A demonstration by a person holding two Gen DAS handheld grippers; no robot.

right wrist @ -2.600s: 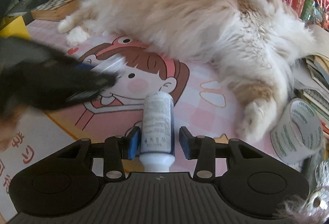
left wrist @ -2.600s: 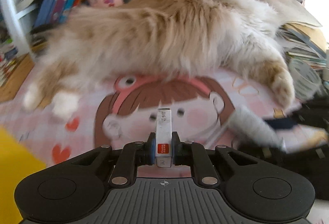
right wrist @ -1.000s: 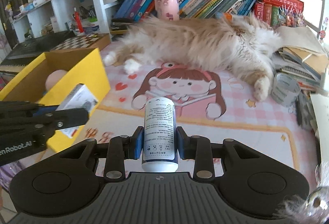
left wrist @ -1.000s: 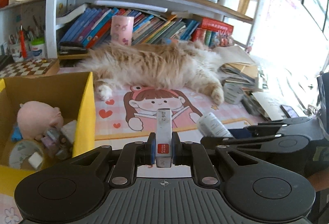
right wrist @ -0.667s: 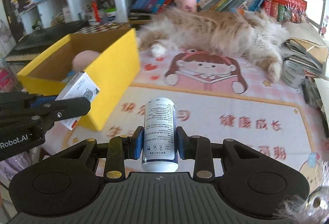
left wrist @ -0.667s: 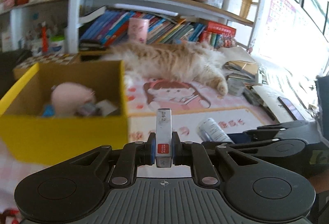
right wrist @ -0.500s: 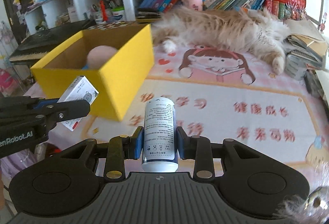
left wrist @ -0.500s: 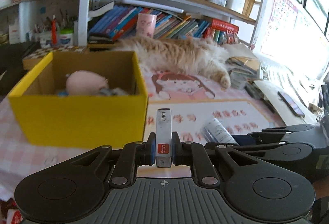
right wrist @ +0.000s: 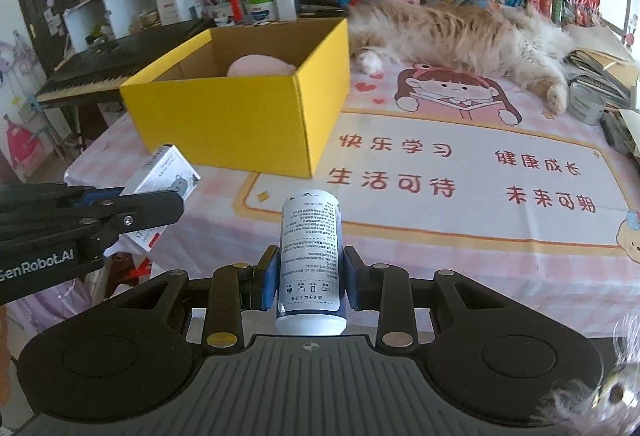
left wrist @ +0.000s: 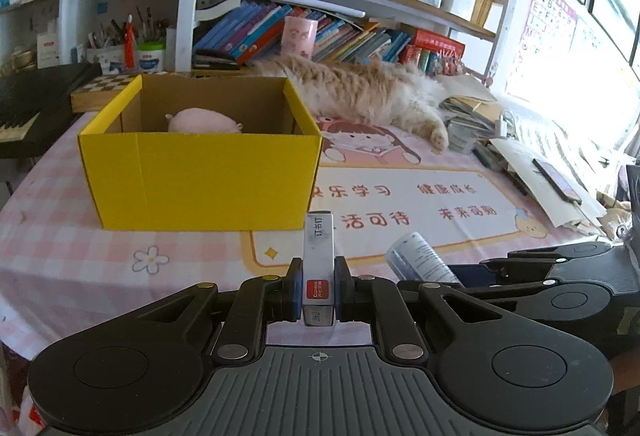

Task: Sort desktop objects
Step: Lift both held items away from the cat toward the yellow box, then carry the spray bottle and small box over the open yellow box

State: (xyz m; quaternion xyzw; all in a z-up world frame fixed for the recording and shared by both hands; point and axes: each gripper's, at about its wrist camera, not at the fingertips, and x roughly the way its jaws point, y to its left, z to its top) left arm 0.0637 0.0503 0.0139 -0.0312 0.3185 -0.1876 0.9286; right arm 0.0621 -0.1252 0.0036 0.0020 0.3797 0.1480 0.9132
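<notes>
Yellow box (left wrist: 200,175), open-topped, a pink plush (left wrist: 204,120) inside, stands on the pink mat (left wrist: 400,203). From the left gripper (left wrist: 318,292), clamped on a small staple box (left wrist: 318,256) whose long axis points forward, the yellow box lies at about 11 o'clock, near. From the right gripper (right wrist: 308,276), clamped on a white bottle (right wrist: 310,256) lying along its fingers, it also lies toward 11 o'clock, farther off. By this reading the left hand is the nearer and would likely drop first.
</notes>
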